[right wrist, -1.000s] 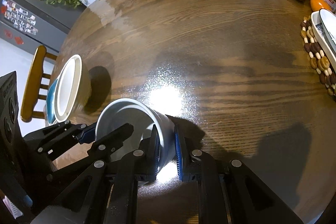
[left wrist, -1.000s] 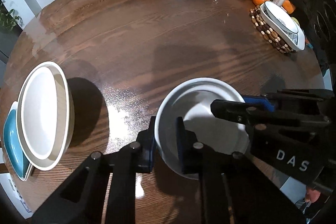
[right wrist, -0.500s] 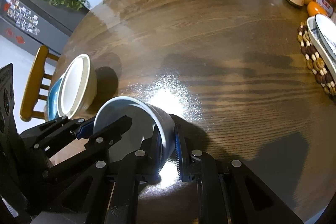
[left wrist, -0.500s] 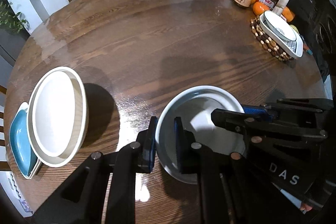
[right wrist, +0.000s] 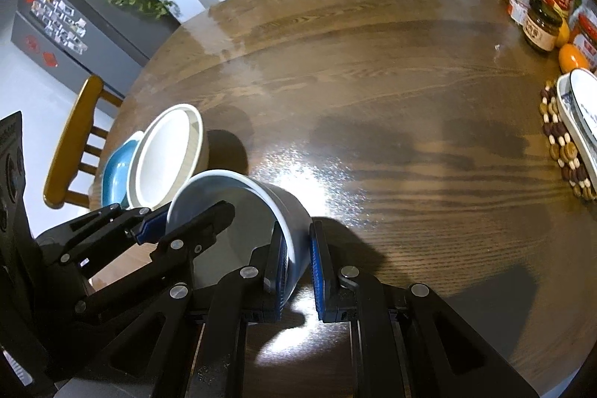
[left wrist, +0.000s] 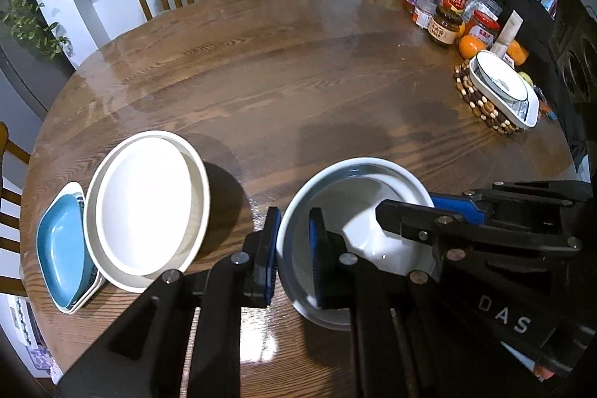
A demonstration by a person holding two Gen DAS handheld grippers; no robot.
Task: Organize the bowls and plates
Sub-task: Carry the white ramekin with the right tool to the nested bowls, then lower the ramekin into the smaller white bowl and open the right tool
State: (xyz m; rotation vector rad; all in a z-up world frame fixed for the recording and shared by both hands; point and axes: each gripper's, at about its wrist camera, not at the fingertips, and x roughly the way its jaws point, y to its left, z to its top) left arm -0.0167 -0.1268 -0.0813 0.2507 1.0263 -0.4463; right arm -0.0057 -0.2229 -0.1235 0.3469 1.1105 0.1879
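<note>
Grippers share 1 bowl: the left gripper is clamped on its left rim, the right gripper on its right wall, holding it above the table. Its likely target, the white dish stacked against a blue plate, lies to the left, nearer the left gripper.

Glossy wooden table, glazed ceramic bowl, beaded trivet
</note>
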